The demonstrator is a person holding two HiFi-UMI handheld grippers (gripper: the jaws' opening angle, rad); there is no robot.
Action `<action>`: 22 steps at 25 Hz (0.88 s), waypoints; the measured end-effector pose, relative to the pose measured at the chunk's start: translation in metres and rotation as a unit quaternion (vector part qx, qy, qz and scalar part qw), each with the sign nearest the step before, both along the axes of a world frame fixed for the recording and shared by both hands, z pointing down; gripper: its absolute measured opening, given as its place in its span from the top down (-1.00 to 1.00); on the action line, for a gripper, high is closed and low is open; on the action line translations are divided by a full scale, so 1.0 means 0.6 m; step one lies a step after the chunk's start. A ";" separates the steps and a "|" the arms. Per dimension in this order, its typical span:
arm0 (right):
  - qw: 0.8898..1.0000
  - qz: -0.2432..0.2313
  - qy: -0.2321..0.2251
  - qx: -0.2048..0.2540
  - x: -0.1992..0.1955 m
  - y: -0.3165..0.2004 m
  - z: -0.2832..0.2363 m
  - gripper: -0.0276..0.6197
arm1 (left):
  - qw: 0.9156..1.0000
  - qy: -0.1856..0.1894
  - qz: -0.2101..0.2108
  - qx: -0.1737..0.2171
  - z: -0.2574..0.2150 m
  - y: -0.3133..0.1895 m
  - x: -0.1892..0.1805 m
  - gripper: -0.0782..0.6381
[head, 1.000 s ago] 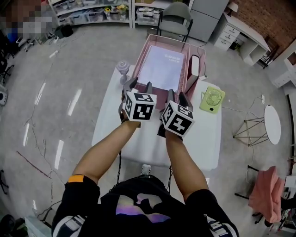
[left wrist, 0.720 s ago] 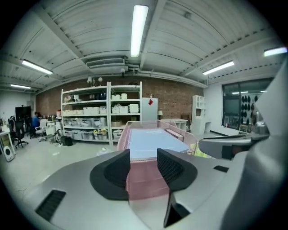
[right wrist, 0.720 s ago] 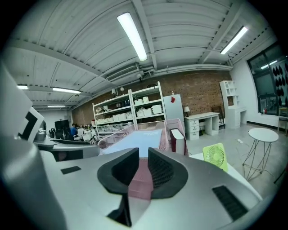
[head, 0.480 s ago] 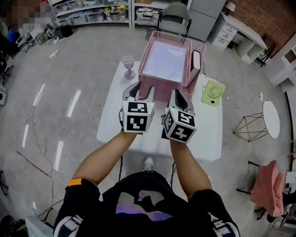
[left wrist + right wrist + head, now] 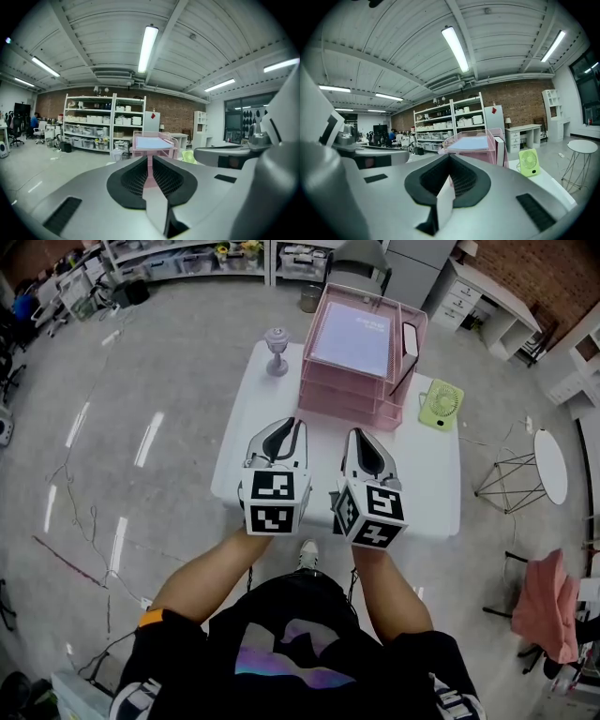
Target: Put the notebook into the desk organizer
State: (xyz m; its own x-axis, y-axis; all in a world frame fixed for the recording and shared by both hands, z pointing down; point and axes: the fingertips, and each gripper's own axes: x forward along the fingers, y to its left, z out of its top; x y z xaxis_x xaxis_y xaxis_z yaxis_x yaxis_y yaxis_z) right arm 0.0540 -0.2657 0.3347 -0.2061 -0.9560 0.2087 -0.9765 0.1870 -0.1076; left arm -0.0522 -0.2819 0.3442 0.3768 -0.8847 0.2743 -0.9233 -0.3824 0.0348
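The pale lilac notebook (image 5: 352, 338) lies flat in the top tray of the pink wire desk organizer (image 5: 347, 395) at the far end of the white table (image 5: 422, 474). Both grippers hover side by side over the table's near half, well short of the organizer. My left gripper (image 5: 289, 425) has just been closing; only a thin slit shows between its pads, with nothing in it. My right gripper (image 5: 361, 435) has also closed and is empty. In the left gripper view (image 5: 150, 165) the notebook (image 5: 151, 142) shows straight ahead. The right gripper view (image 5: 450, 174) shows the notebook (image 5: 471, 143) too.
A green desk fan (image 5: 439, 406) stands right of the organizer and a grey goblet-shaped ornament (image 5: 276, 340) left of it. A black-and-white upright item (image 5: 410, 338) sits at the organizer's right side. A round white side table (image 5: 551, 465) and a wire stand are on the floor to the right.
Both grippers have drawn back from the organizer's front edge toward the person, and their jaws have closed. The notebook stays in the top tray.
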 end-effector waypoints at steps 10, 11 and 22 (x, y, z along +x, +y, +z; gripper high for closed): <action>1.000 -0.019 -0.006 -0.024 -0.071 0.149 0.050 0.86 | 1.000 -0.009 0.025 0.005 0.028 0.153 -0.071 0.76; 0.999 -0.021 -0.006 -0.025 -0.078 0.164 0.053 0.86 | 0.999 -0.012 0.029 0.008 0.031 0.170 -0.076 0.76; 0.998 -0.052 -0.011 -0.023 -0.153 0.316 0.052 0.86 | 0.998 -0.020 0.060 0.012 0.048 0.324 -0.124 0.76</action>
